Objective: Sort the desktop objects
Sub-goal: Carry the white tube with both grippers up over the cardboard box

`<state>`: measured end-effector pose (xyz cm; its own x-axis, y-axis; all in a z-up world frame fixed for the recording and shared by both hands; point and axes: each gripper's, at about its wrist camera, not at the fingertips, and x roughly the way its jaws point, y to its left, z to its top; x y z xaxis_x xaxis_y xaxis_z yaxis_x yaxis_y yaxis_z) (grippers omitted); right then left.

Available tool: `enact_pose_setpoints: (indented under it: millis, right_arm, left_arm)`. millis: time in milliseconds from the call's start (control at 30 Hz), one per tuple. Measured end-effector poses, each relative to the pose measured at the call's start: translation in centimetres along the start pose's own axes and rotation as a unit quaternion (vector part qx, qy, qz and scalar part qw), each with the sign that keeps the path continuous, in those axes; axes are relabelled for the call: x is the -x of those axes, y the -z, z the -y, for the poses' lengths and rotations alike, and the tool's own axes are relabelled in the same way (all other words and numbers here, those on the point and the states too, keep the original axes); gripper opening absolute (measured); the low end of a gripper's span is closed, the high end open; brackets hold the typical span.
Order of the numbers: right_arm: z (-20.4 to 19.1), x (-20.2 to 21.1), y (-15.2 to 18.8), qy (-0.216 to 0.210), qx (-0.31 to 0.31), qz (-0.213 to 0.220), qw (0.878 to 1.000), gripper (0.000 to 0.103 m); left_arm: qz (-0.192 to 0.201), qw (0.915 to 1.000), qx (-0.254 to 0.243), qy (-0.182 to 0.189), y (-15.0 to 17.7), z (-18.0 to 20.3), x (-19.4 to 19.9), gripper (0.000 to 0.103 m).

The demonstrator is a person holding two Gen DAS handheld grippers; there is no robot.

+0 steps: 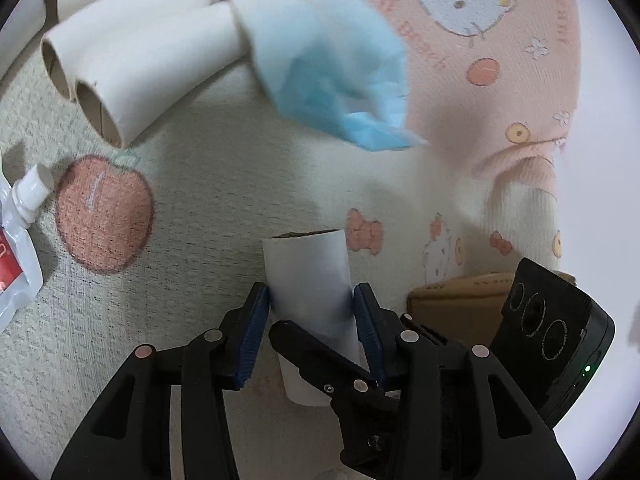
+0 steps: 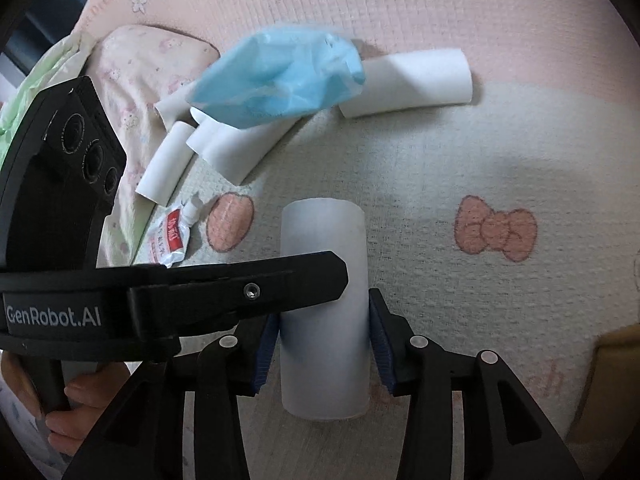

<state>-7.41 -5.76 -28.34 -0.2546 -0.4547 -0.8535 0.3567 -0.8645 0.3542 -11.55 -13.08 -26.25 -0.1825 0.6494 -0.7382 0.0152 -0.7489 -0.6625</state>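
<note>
Two claws on one white cardboard tube (image 1: 306,280), standing tilted on the pale blanket printed with peaches (image 1: 200,200). Left claw (image 1: 310,304) pinching it near mid-height, blue pads against both sides. Right claw (image 2: 324,340) parted and straddling the same tube; impossible to tell whether its pads bear on the wall.

Main risk: crushing or kinking thin card between two crossed grips, or tugging it two ways and losing it. Second risk: tipping. Tilted, with soft blanket beneath, so likely to topple and roll if let go carelessly. Crossed fingers also liable to snag each other on withdrawal.

Crumpled light-blue plastic bag (image 1: 328,68) blurred at twelve o'clock in the left wrist view, seemingly off the blanket. Could land over the heap of matching white tubes (image 1: 132,60) at ten o'clock and hide them, or drift back across the claws. Small white squeeze tube with red label (image 1: 24,216) at nine o'clock and brown cardboard box (image 1: 456,308) at three o'clock, both well clear.
</note>
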Motion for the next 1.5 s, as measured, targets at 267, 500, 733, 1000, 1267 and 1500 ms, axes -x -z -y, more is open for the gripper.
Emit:
enact_pose_setpoints:
  millis: [267,500,733,1000,1267,1500]
  right_arm:
    - [-2.1,5.2,-0.7,0.023,0.017,0.064,0.997,0.04]
    - [-4.8,11.2,-1.1,0.052,0.044,0.125,0.99,0.04]
    - [-7.2,17.2,0.6,0.091,0.094,0.18,0.975,0.04]
    - [-7.3,22.7,1.6,0.116,0.086,0.244,0.959,0.04]
    - [-6.0,28.0,3.2,0.11,0.063,0.315,0.94,0.04]
    - [-4.4,31.9,5.3,0.125,0.041,0.369,0.92,0.04]
  left_arm:
    - [0.043,0.9961,-0.077,0.011,0.2,5.4,3.5,0.048]
    - [0.094,0.9844,-0.146,0.027,1.9,9.9,8.3,0.048]
    - [0.135,0.9668,-0.214,0.034,4.3,14.3,12.0,0.048]
    - [0.145,0.9447,-0.291,0.043,5.8,19.9,13.4,0.048]
    - [0.129,0.9399,-0.31,0.058,6.1,26.0,13.0,0.048]
    - [0.133,0.9029,-0.407,0.034,9.4,31.8,12.1,0.048]
